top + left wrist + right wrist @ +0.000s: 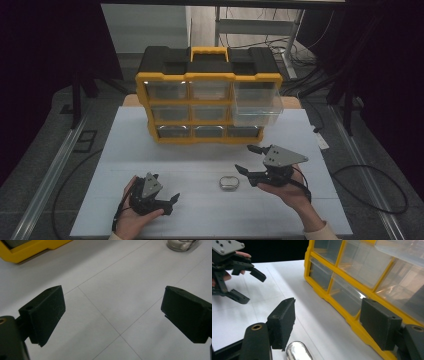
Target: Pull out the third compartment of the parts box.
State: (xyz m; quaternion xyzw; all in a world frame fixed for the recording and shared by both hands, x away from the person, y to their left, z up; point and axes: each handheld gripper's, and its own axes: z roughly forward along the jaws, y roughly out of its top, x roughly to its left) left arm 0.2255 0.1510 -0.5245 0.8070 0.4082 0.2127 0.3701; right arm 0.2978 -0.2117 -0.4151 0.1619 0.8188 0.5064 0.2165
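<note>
Both jaws spread, the right hand-held gripper (249, 163) hovers just beside the small oval clear-lidded metal tin (229, 182) on the white bench (200, 165); the left hand-held gripper (167, 192) holds nothing.

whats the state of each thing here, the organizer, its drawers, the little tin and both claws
yellow drawer organizer: upright at the far side of the table
top right drawer: pulled partway out
other drawers: pushed in
small metal tin: lying flat on the table, not held
left claw: open, nothing between its jaws
right claw: open, nothing held, close to the tin
</note>
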